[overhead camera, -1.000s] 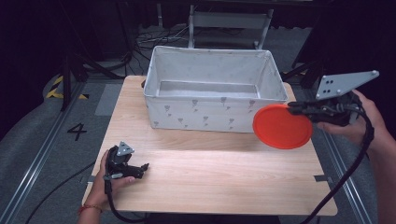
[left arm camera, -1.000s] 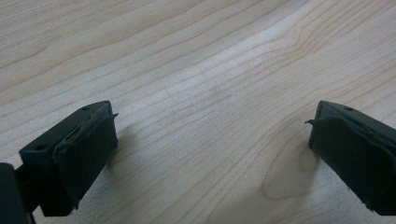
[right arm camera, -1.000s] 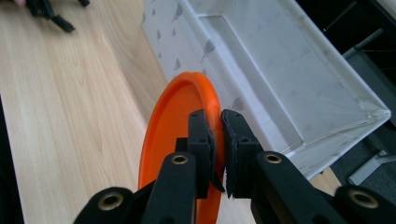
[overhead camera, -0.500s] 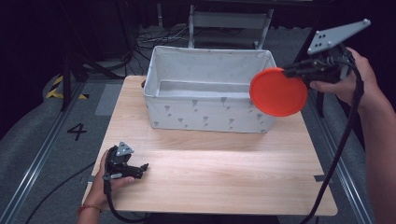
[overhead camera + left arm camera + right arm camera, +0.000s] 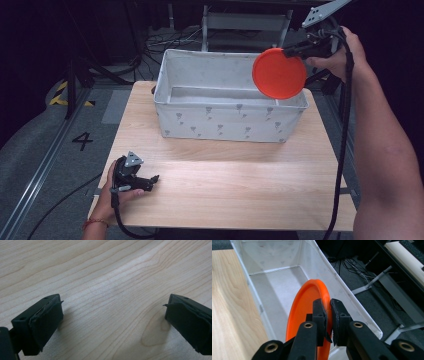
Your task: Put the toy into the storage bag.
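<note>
The orange plate (image 5: pixel 279 73) hangs on edge above the far right corner of the white fabric bin (image 5: pixel 225 120), at about 1 o'clock from the middle of the worktop (image 5: pixel 235 185), its face turned toward the camera in the high view. The right gripper (image 5: pixel 292 50) pinches the plate's rim, jaws pressed onto it from both sides, as the right gripper view (image 5: pixel 327 312) shows closely. The bin stands on the far half of the worktop, at 12 o'clock; its inside looks bare, with pale walls printed with small grey marks and a flat floor. The bin's right wall rises just below the plate. At about 8 o'clock on the worktop, well apart from the bin, the left gripper (image 5: pixel 150 181) rests in the person's left hand (image 5: pixel 112 197), jaws spread wide over bare wood. Behind the bin, at 12 o'clock, cables (image 5: pixel 165 37) lie on the dark floor beside a grey metal frame (image 5: pixel 245 22).
</note>
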`<action>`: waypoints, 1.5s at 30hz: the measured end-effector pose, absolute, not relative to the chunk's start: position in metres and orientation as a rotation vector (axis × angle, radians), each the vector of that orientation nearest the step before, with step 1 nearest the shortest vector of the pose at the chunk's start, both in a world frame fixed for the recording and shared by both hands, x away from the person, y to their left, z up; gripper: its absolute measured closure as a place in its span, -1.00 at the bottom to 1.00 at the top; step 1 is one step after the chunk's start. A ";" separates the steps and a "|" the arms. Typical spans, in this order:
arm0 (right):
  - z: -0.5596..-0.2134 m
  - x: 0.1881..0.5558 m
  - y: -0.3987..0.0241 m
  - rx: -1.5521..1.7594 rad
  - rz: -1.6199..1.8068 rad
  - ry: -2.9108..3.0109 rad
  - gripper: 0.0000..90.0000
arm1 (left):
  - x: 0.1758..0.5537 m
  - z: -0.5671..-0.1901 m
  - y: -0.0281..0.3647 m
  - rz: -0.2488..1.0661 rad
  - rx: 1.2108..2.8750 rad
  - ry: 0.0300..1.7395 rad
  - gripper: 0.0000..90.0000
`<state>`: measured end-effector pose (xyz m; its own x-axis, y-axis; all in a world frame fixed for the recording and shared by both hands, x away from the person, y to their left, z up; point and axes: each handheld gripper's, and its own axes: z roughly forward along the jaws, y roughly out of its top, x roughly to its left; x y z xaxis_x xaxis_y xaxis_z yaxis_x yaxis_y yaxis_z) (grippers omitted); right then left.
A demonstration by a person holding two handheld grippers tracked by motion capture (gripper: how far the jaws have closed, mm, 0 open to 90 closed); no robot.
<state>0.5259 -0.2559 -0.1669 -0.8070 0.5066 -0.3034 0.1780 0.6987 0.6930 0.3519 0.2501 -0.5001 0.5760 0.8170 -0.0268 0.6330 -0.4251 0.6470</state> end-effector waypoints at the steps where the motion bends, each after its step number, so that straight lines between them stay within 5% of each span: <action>1: -0.171 0.531 -0.255 0.517 0.910 2.439 0.84 | 0.352 -0.500 0.251 0.380 2.200 1.148 -0.96; 12: -0.224 0.571 -0.254 0.487 0.838 2.533 0.84 | 0.352 -0.500 0.250 0.380 2.198 1.152 -0.95; 45: -0.301 0.566 -0.226 0.305 0.406 2.929 0.83 | 0.351 -0.500 0.249 0.394 2.184 1.159 -0.94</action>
<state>0.5660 -0.2262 -0.3014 -0.9648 0.2237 -0.1383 0.1776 0.9420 0.2846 0.3508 0.2495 -0.5005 0.5688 0.8220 -0.0280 0.6347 -0.4170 0.6506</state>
